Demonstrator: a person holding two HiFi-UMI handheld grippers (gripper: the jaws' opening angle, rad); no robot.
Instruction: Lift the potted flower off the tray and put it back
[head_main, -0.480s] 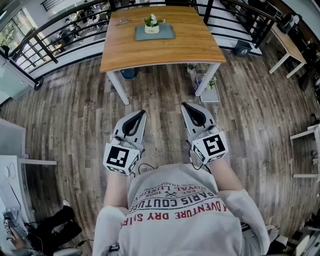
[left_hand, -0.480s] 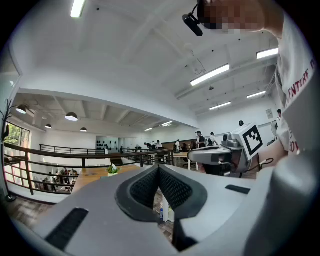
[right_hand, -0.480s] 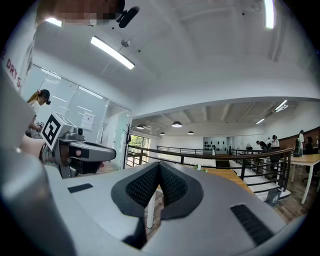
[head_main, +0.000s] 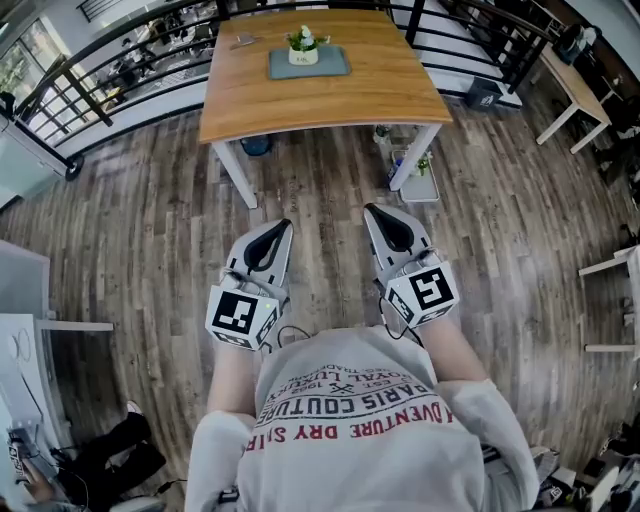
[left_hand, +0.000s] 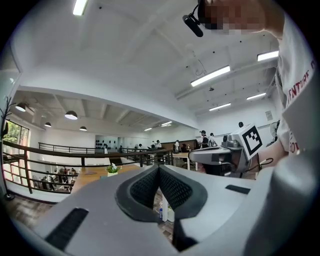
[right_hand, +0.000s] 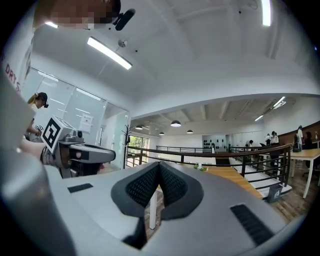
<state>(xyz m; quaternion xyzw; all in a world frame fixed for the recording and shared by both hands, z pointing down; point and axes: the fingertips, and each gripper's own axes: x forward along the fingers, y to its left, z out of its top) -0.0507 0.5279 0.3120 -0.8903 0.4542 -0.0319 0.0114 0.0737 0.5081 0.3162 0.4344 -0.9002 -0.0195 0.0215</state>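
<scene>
A small potted flower (head_main: 304, 46) in a white pot stands on a grey tray (head_main: 332, 66) on the wooden table (head_main: 380, 90), far ahead of me. Both grippers are held level in front of my chest, well short of the table. My left gripper (head_main: 281, 228) has its tips together with nothing between them, and so does my right gripper (head_main: 370, 212). In the left gripper view the potted flower (left_hand: 112, 169) shows small on the table (left_hand: 87, 176) past the left gripper (left_hand: 158, 170). The right gripper view shows the potted flower (right_hand: 201, 167) beyond the right gripper (right_hand: 159, 166).
A black railing (head_main: 110, 65) runs behind and beside the table. Bottles and a white tray with a small plant (head_main: 417, 180) sit on the floor by the table's right front leg. A blue thing (head_main: 256, 148) lies under the table. Another table (head_main: 575, 95) stands at the right.
</scene>
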